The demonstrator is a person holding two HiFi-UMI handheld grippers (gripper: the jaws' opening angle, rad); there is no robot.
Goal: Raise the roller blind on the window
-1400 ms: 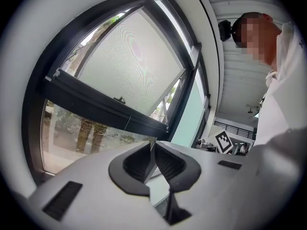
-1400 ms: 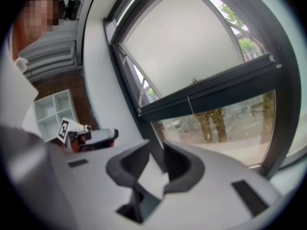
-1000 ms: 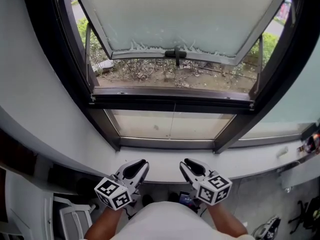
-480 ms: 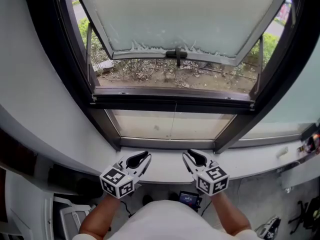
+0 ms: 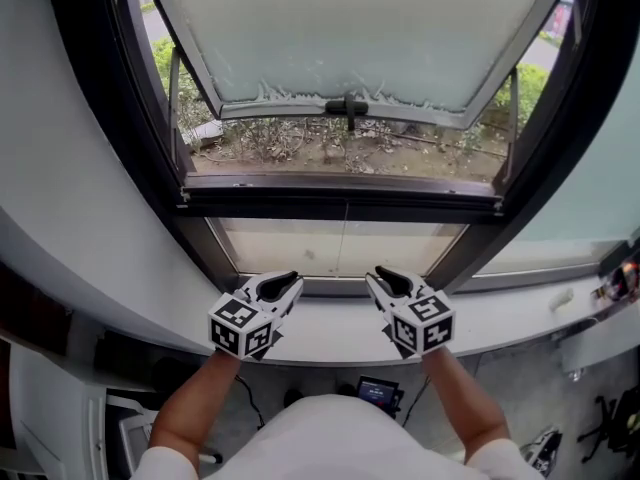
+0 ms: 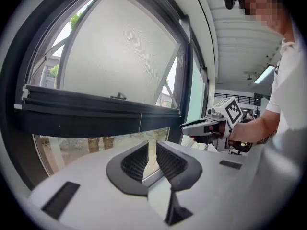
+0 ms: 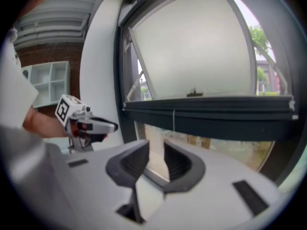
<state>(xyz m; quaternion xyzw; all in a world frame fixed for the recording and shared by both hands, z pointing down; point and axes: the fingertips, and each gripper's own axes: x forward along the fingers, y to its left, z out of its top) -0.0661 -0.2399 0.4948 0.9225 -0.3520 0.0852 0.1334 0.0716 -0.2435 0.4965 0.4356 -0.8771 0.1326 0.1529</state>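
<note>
A dark horizontal bar (image 5: 340,200) crosses the window, and a thin cord (image 5: 347,240) hangs from its middle over the lower pane (image 5: 290,248). The bar (image 6: 96,110) and cord (image 6: 140,123) also show in the left gripper view, and the bar (image 7: 211,113) in the right gripper view. I cannot make out any blind fabric. My left gripper (image 5: 288,280) hovers over the white sill (image 5: 330,330), jaws a narrow gap apart and empty (image 6: 152,145). My right gripper (image 5: 380,276) hovers beside it, jaws wider apart and empty (image 7: 156,145). Both point at the lower pane.
Above the bar a frosted sash (image 5: 350,28) is tilted outward, with a dark handle (image 5: 348,108) on its lower edge. Plants and soil lie outside. Below the sill stand a white chair (image 5: 130,438) and a small dark device (image 5: 375,390). White shelves (image 7: 45,83) stand at the left.
Both grippers have risen from below the sill's edge and moved forward over the sill, closer to the lower pane. Their jaws look unchanged.
</note>
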